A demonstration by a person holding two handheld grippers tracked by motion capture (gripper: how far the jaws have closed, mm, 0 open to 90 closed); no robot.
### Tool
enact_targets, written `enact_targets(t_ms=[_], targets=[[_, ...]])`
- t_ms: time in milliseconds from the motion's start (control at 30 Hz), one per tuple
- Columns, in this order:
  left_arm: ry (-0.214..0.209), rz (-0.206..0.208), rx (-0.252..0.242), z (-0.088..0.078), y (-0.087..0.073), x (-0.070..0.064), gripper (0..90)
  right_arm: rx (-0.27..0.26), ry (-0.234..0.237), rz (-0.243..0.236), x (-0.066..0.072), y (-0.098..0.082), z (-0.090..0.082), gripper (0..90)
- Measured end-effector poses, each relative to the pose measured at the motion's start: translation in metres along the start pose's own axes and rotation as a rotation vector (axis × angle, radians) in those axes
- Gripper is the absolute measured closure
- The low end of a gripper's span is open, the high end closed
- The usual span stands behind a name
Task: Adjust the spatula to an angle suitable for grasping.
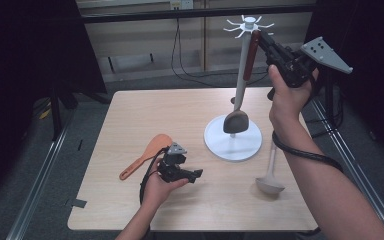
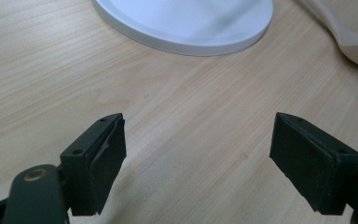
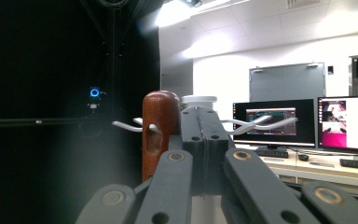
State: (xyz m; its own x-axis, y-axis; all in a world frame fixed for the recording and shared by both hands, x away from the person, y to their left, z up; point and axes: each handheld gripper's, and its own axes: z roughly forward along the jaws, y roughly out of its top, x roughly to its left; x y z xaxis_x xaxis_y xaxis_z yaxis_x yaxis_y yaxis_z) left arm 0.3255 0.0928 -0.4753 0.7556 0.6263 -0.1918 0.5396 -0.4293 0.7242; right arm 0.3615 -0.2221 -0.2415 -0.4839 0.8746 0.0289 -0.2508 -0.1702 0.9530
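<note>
Closest to the high camera, the person's left hand rests low on the wooden table (image 1: 130,112), holding the left gripper (image 1: 196,174) with its jaws spread apart and nothing between them; in the left gripper view those jaws frame bare wood, with the rim of the white round base (image 2: 186,44) just beyond. An orange rice paddle (image 1: 147,155) lies flat just beside that hand, and a grey ladle (image 1: 270,182) lies on the table near the base's right edge. Raised high at the far right, the right gripper (image 1: 260,37) has its jaws pressed together, tips up against the top of the brown-handled spatula (image 1: 250,55) – I cannot tell whether they pinch it. That spatula hangs from a hook of the white utensil stand (image 1: 249,22), its dark blade (image 1: 235,121) down over the base – the wooden handle end (image 3: 161,130) sits just left of the closed jaws in the right gripper view
</note>
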Motion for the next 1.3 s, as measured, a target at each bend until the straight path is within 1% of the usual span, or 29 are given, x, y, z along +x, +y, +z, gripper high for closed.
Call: enact_targets(t_ms=[33, 233, 300, 333, 367, 400, 433, 467, 567, 600, 667, 733, 767, 800, 867, 900, 1000, 1033, 1133, 1167, 1200, 1233, 1267, 1300], targets=[[0.001, 0.008, 0.003, 0.000, 0.000, 0.000, 18.3, 0.002, 0.003, -0.002, 0.002, 0.000, 0.001, 90.0], [-0.003, 0.003, 0.000, 0.000, 0.000, 0.000, 18.3, 0.000, 0.003, 0.000, 0.006, -0.002, 0.004, 90.0], [0.002, 0.009, 0.007, -0.001, 0.001, 0.000, 18.3, -0.003, 0.006, 0.005, 0.009, -0.002, 0.006, 90.0], [0.001, 0.008, 0.003, -0.001, 0.000, 0.000, 18.4, 0.001, 0.008, -0.001, 0.009, -0.002, 0.006, 90.0], [-0.002, 0.008, 0.000, 0.000, 0.000, 0.000, 18.3, -0.001, 0.009, 0.007, 0.010, -0.002, 0.007, 90.0], [0.003, 0.009, 0.004, -0.001, 0.000, 0.000, 18.3, 0.002, 0.009, 0.000, 0.011, -0.002, 0.007, 90.0], [0.001, 0.004, 0.000, 0.000, 0.000, 0.000, 18.3, 0.002, 0.008, 0.005, 0.012, -0.002, 0.008, 90.0], [0.000, 0.008, -0.002, -0.001, 0.001, 0.000, 18.3, 0.007, 0.010, -0.002, 0.012, -0.003, 0.008, 90.0], [-0.001, 0.008, 0.000, -0.001, 0.001, 0.000, 18.3, 0.018, 0.016, 0.004, 0.013, -0.005, 0.010, 90.0], [0.001, 0.010, 0.001, -0.001, 0.001, 0.000, 18.3, 0.020, 0.010, -0.002, 0.014, -0.005, 0.011, 90.0], [0.006, 0.012, 0.002, -0.001, 0.001, 0.000, 18.3, 0.022, 0.013, -0.015, 0.014, -0.005, 0.010, 90.0], [0.007, 0.011, -0.004, -0.001, 0.001, 0.000, 18.3, 0.020, 0.013, -0.008, 0.015, -0.005, 0.010, 90.0], [0.001, 0.013, -0.003, -0.002, 0.001, 0.000, 18.3, 0.023, 0.007, -0.011, 0.015, -0.005, 0.009, 90.0], [0.009, 0.016, 0.002, -0.002, 0.002, -0.001, 18.3, 0.022, 0.001, -0.009, 0.014, -0.006, 0.007, 90.0], [0.009, 0.017, -0.002, -0.003, 0.002, -0.001, 18.3, 0.018, -0.007, -0.002, 0.012, -0.008, 0.004, 90.0], [0.004, 0.017, 0.000, -0.003, 0.001, -0.001, 18.3, 0.026, -0.014, -0.010, 0.012, -0.009, 0.002, 90.0], [0.003, 0.014, -0.004, -0.003, 0.001, -0.001, 18.4, 0.029, -0.017, -0.011, 0.010, -0.011, -0.001, 90.0], [0.010, 0.009, -0.008, -0.003, 0.002, -0.002, 18.4, 0.038, -0.032, -0.004, 0.007, -0.013, -0.004, 90.0], [0.012, 0.015, -0.004, -0.004, 0.002, -0.002, 18.4, 0.040, -0.060, 0.009, 0.001, -0.013, -0.007, 90.0], [0.009, 0.011, -0.007, -0.004, 0.002, -0.002, 18.4, 0.027, -0.071, 0.020, -0.002, -0.011, -0.008, 90.0], [0.010, 0.014, -0.006, -0.003, 0.002, -0.002, 18.4, 0.018, -0.071, 0.027, -0.003, -0.009, -0.008, 90.0], [0.010, 0.014, -0.006, -0.003, 0.002, -0.002, 18.4, 0.018, -0.071, 0.027, -0.003, -0.009, -0.008, 90.0], [0.008, 0.016, 0.003, -0.002, 0.002, -0.001, 18.5, 0.004, -0.069, 0.016, -0.003, -0.005, -0.008, 90.0], [0.004, 0.015, 0.000, -0.002, 0.001, 0.000, 18.4, 0.008, -0.064, 0.001, -0.003, -0.003, -0.008, 90.0]])
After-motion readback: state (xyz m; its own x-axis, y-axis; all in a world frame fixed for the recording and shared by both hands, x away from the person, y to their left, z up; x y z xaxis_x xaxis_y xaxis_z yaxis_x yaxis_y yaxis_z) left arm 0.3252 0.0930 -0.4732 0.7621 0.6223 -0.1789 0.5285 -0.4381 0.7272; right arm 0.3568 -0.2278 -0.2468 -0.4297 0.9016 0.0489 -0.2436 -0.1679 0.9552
